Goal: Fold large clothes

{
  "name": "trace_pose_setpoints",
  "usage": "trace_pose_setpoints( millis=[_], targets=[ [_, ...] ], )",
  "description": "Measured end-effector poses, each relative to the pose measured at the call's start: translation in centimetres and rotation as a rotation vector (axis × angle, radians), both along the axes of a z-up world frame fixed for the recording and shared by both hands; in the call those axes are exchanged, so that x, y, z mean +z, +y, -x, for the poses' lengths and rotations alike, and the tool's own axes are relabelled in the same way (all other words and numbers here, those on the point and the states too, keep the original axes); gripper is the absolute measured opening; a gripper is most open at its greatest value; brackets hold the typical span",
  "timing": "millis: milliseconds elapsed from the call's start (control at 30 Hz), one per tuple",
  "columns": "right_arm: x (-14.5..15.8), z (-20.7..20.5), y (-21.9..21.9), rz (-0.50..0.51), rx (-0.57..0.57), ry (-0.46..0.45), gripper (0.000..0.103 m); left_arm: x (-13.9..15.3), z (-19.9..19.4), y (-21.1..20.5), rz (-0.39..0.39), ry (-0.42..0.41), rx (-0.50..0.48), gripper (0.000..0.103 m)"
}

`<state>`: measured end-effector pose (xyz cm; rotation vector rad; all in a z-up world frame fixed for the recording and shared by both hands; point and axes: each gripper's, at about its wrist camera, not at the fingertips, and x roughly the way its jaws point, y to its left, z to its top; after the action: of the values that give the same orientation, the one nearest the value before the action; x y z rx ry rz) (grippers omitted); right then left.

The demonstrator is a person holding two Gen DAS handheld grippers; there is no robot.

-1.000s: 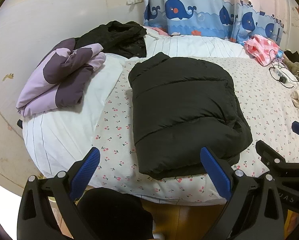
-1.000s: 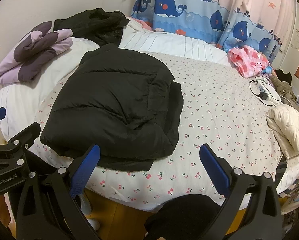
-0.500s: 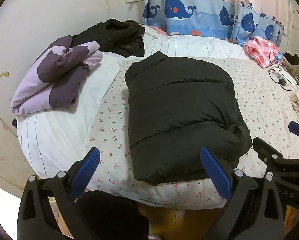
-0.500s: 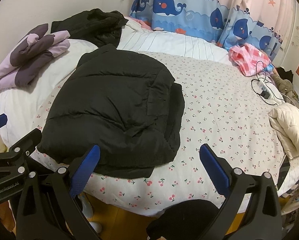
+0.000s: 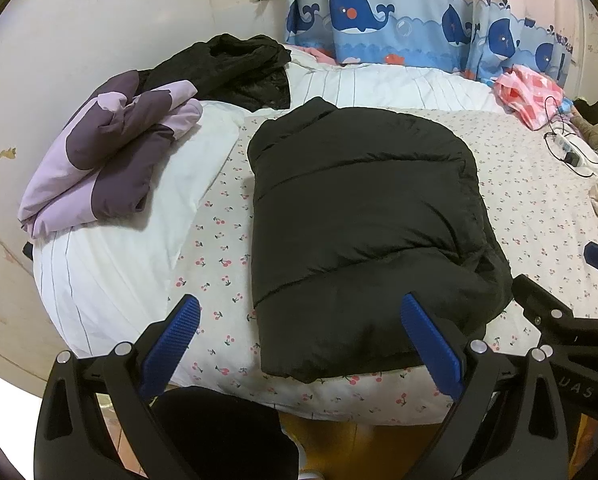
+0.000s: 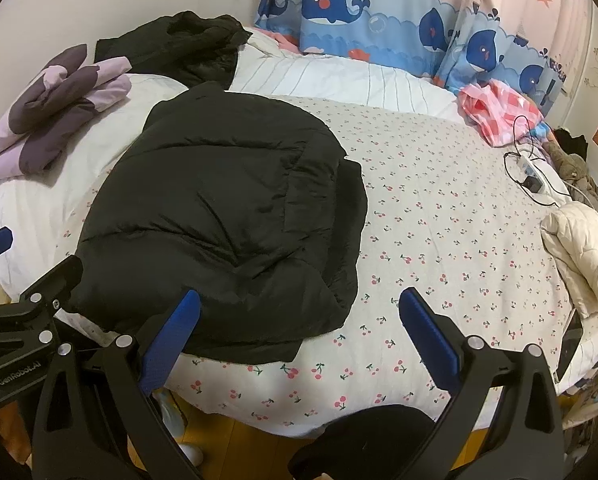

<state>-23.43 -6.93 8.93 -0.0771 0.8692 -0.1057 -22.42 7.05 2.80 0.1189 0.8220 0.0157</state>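
left gripper [image 5: 299, 336]: jaws wide, nothing between the blue pads; hung off the near edge of the bed, just short of the black jacket. Also showed at the left edge of the right view [image 6: 27, 300].
right gripper [image 6: 299, 332]: jaws wide, held nothing; sat beside the left one at the same bed edge. Showed at the right edge of the left view [image 5: 559, 320].
black jacket [image 5: 363, 224]: folded into a thick block, lying flat on the cherry-print sheet [image 5: 539, 208]. Near hem lay ahead of the left gripper's right finger [image 5: 427, 340] and the right gripper's left finger [image 6: 171, 336]; contact could not be told. In the right view [image 6: 227, 216] a folded layer stuck out along its right side.
jacket axis: long axis ran near to far, roughly in line with the fingers; collar end pointed away, towards the curtain.
counts: 2 grippers, 1 folded black jacket, 1 folded purple jacket, 1 loose dark garment, 1 cream jacket, 1 pink bundle.
purple jacket [image 5: 107, 156]: folded, on the white quilt [image 5: 111, 272] left of the black jacket, apart from it.
cream jacket [image 6: 579, 248]: at the right edge of the bed.
dark garment [image 5: 227, 68]: crumpled heap behind the purple jacket, touching it.
pink bundle [image 6: 495, 112]: far right, near a power strip [image 6: 531, 172] with its cable.
curtain [image 5: 419, 16]: whale print, behind the bed.
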Motion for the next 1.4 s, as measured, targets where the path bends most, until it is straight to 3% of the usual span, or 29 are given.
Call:
trace_pose_setpoints(
  millis=[700, 1400],
  targets=[
    [-0.2, -0.7, -0.5, 0.007, -0.004, 0.005, 0.096, -0.3, -1.0, 0.0, 0.007, 0.008, 0.001, 0.096],
    [0.6, 1.0, 1.3, 0.024, 0.004, -0.013, 0.096, 0.6, 0.8, 0.8, 0.020, -0.017, 0.019, 0.096]
  ],
)
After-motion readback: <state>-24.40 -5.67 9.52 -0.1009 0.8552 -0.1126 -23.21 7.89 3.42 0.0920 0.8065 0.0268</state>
